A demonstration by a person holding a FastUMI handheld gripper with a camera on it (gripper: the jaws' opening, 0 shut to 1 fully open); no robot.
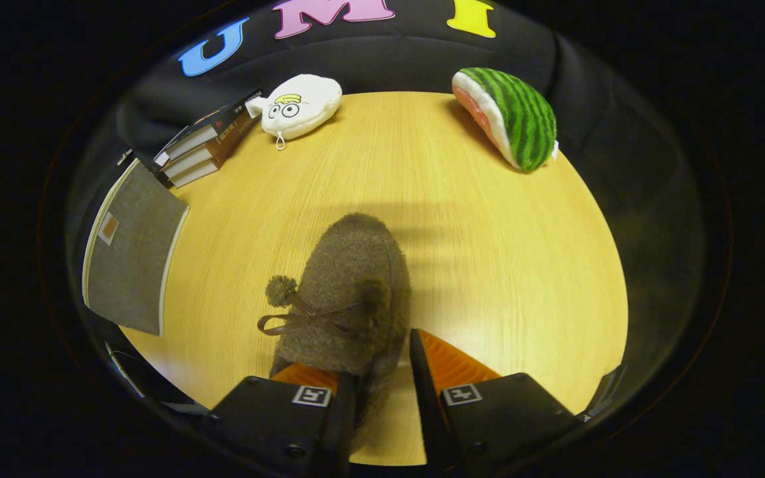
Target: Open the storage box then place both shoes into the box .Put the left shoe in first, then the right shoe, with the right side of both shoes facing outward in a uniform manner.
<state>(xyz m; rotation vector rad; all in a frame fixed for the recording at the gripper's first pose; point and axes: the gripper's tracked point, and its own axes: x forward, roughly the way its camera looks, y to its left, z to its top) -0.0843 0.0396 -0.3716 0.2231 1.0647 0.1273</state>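
- The claw hangs low over the round wooden bench, its fingers close together with the heel end of a fuzzy brown shoe between them.
- One finger lies against the shoe's right flank; the other is partly buried in the fur on the far side. Both seem to press the collar, so the claw is judged to be clamped on the shoe, though the fur hides the exact contact.
- The shoe points away from the claw, toe toward the middle of the bench, with a ribbon bow and pompom on top. Holding it by the heel likely keeps the toe free to enter the box first.
- The grey fabric storage box sits beyond the fingers to the left, near the bench's edge, its lid apparently down.
- A stack of books, a white plush toy and a watermelon-slice plush sit along the far edge, well apart from the shoe.
- Whether this is the left or right shoe cannot be told.
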